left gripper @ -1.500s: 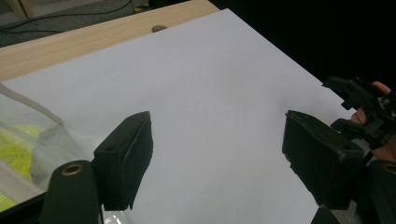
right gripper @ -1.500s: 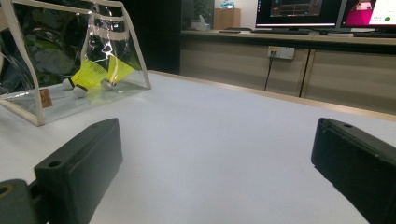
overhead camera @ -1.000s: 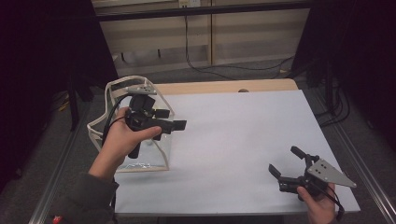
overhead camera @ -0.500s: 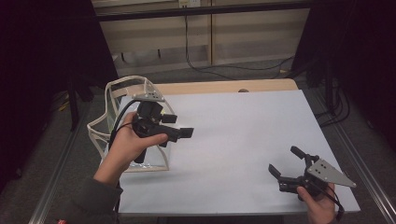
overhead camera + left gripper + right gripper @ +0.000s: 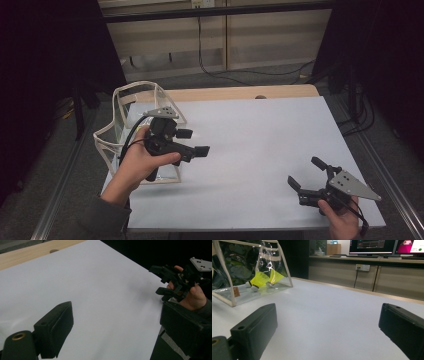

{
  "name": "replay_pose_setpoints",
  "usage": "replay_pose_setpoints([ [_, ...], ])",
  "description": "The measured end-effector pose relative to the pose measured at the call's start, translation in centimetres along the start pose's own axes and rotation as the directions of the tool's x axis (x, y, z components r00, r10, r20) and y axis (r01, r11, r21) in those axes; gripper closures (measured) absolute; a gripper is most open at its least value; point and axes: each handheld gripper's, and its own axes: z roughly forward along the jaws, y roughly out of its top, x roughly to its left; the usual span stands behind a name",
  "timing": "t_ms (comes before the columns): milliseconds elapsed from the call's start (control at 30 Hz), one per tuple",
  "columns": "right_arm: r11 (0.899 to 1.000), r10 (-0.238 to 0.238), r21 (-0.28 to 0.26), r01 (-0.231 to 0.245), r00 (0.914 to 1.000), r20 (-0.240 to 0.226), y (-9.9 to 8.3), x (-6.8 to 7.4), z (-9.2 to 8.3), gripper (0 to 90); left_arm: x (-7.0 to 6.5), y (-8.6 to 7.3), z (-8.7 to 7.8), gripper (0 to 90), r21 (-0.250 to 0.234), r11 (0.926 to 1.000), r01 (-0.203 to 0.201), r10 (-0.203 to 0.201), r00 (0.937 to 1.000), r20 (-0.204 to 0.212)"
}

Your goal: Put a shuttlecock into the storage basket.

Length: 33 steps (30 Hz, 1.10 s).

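Observation:
A clear bag (image 5: 116, 102) with cream trim stands at the table's left edge. Through its wall (image 5: 244, 270) I see two yellow shuttlecocks (image 5: 260, 280) lying inside. My left gripper (image 5: 193, 142) hovers just right of the bag and points across the white table. Its jaws have just been opening and stand wide with nothing between them (image 5: 117, 322). My right gripper (image 5: 306, 172) rests near the front right corner, open and empty (image 5: 327, 320), facing the bag. From the left gripper view it shows farther off (image 5: 172, 280), held in a hand.
The white sheet (image 5: 260, 145) covers the table, with a strip of bare wood (image 5: 235, 93) along the far edge. Beyond it stand a low cabinet with cables (image 5: 210, 55) and, farther back, lit monitors (image 5: 372, 246). Metal rails (image 5: 395, 190) run along both sides of the table.
The left gripper has drifted a little right and toward the near edge, away from the bag's top. The right gripper has not moved.

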Motion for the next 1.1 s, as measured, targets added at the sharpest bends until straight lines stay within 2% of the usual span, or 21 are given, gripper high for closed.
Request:
replay_pose_setpoints([
  [300, 1.000, 0.003, -0.005, -0.002, 1.0000, 0.008, 0.1, 0.0, -0.2, 1.8, -0.1, -1.5, 0.6, 9.6, 0.012, 0.9996, -0.025, 0.024, 0.9987, 0.045],
  [467, 1.000, 0.000, -0.008, 0.000, 1.0000, 0.005, 0.1, 0.1, 0.0, 1.8, -0.1, -2.2, 0.5, 9.2, 0.004, 0.9998, -0.021, 0.021, 0.9983, 0.055],
  [700, 1.000, -0.005, -0.005, 0.005, 1.0000, 0.004, 0.1, 0.0, 0.1, 1.8, -0.1, -3.3, 0.6, 8.0, -0.010, 0.9991, -0.041, 0.042, 0.9957, 0.083],
  [1100, 1.000, -0.004, -0.006, 0.004, 1.0000, 0.004, 0.1, 0.1, 0.1, 1.8, 0.1, -4.7, 0.7, 7.5, 0.001, 0.9983, -0.058, 0.058, 0.9947, 0.085],
])
